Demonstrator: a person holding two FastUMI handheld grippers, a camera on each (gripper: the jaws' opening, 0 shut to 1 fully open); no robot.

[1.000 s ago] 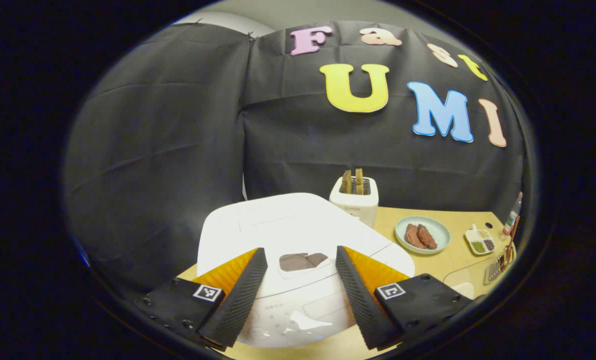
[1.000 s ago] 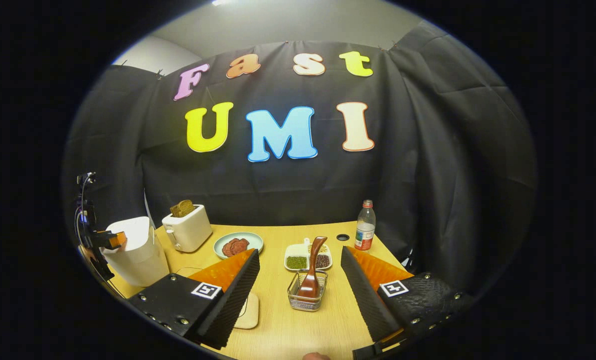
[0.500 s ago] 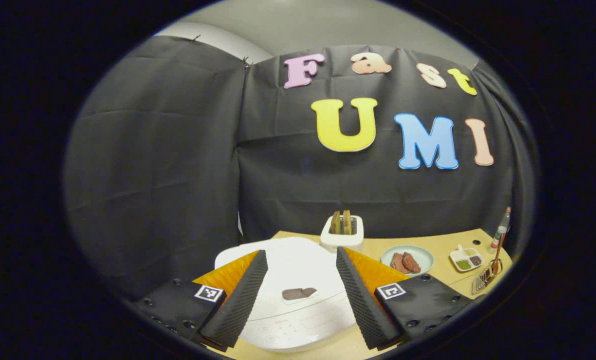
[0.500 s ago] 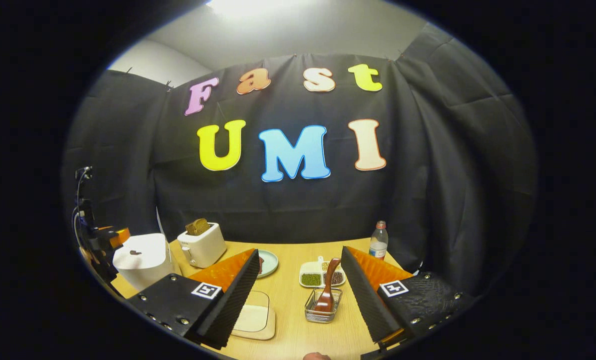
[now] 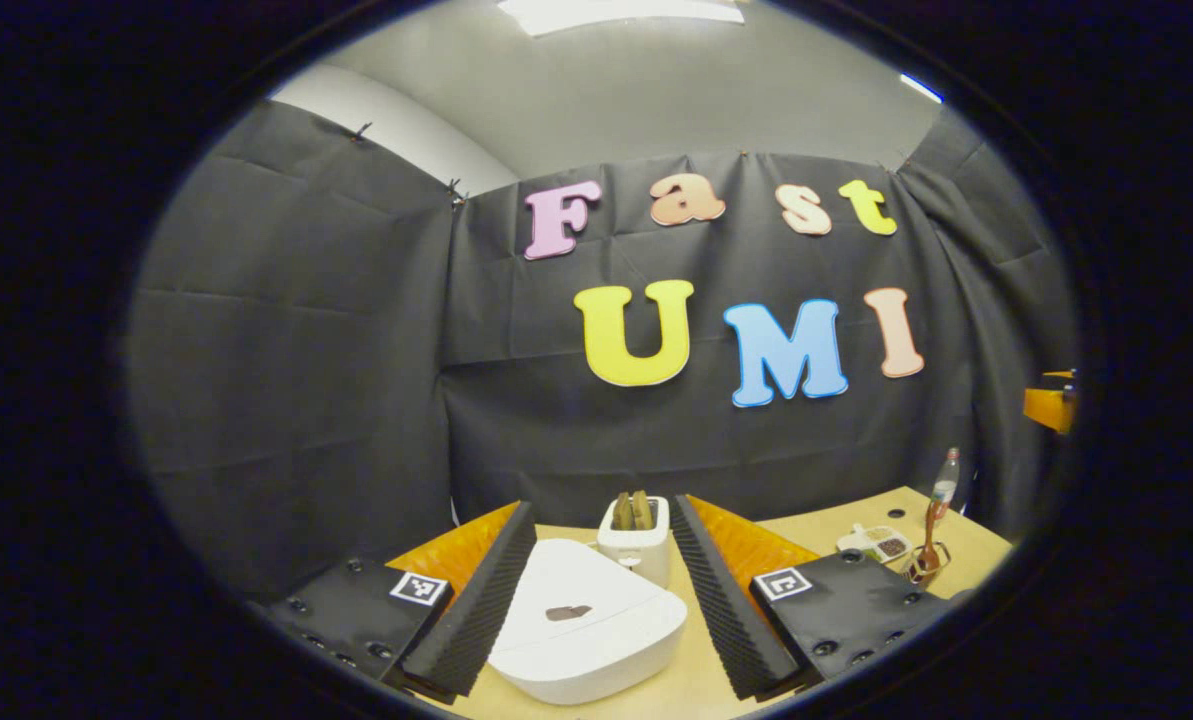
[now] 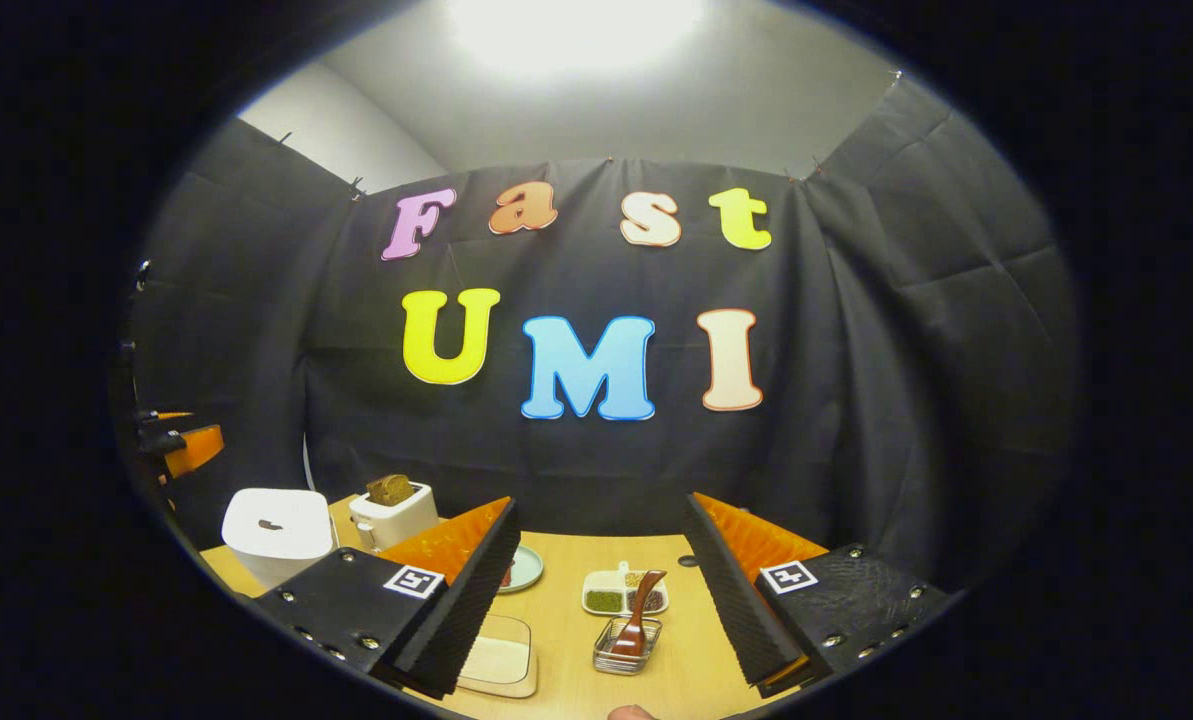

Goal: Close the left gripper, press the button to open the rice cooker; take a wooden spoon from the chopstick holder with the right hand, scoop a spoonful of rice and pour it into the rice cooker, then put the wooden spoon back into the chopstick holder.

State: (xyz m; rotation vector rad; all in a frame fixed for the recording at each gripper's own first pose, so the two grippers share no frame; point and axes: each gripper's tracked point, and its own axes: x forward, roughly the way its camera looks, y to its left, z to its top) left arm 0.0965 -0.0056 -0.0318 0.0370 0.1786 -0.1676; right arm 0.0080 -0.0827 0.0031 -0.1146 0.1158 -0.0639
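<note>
The white rice cooker stands on the wooden table with its lid down and a dark button on top. My left gripper hangs open above and behind it, touching nothing. In the right gripper view the cooker sits at the far left. The wooden spoon leans in the wire chopstick holder, below and ahead of my open right gripper. A flat container of rice lies by its left finger. The spoon also stands at the far right of the left gripper view.
A white toaster with bread stands behind the cooker. A divided dish of beans, a green plate and a bottle sit toward the back. The left gripper hovers at the table's left end.
Both grippers have drawn up and back from the table, so the cooker, spoon and holder look smaller and lower. The left gripper no longer hangs close over the cooker's button. Both stay open.
</note>
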